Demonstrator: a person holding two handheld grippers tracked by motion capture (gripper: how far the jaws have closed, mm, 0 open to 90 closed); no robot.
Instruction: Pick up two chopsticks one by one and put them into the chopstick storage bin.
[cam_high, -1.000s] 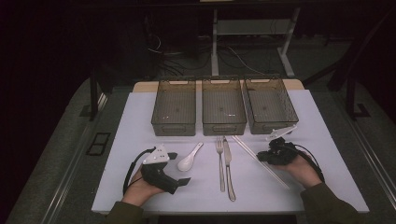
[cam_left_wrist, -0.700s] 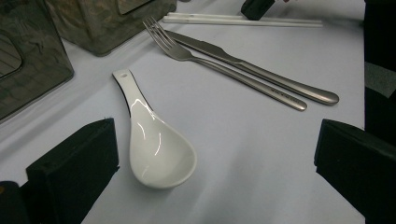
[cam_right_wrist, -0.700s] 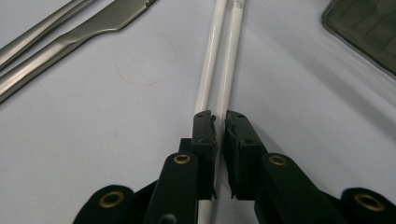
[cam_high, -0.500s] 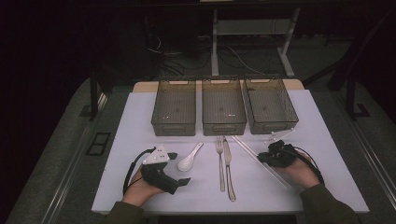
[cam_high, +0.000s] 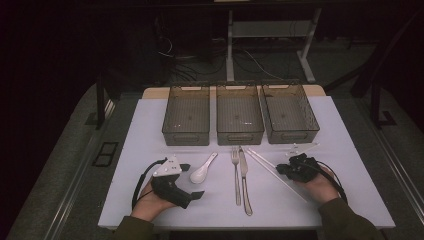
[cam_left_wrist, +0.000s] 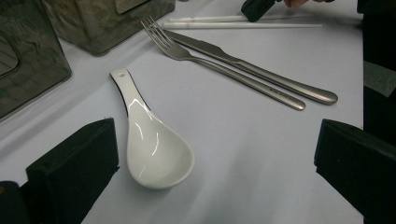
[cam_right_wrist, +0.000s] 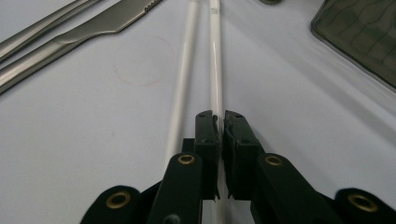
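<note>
- Pinching one white chopstick (cam_right_wrist: 215, 70), the right gripper (cam_right_wrist: 220, 122) has its two black jaws drawn tight on the stick, which runs away from the jaws across the table in the right gripper view.
- A second white chopstick (cam_right_wrist: 183, 79) lies just left of the held one in that view, close alongside it and outside the jaws.
- In the high view the right gripper (cam_high: 289, 167) sits at the near right of the white table (cam_high: 345, 165), in the person's right hand (cam_high: 320, 186), with the chopsticks slanting from the middle of the table toward the near right.
- A knife (cam_high: 244, 176) and a fork (cam_high: 236, 172) lie side by side at the middle of the table, to the left of the chopsticks, handles toward the near edge.
- A white soup spoon (cam_high: 202, 171) lies left of the fork, bowl near and handle pointing far and to the right.
- The left gripper (cam_high: 192, 181) rests at the near left in the person's left hand (cam_high: 150, 202), jaws spread wide and holding nothing; in the left gripper view the spoon (cam_left_wrist: 152, 140) lies on the table between and just beyond its jaws.
- Three dark see-through bins stand in a row at the far side of the table: a left bin (cam_high: 186, 135), a middle bin (cam_high: 240, 136) and a right bin (cam_high: 292, 135).
</note>
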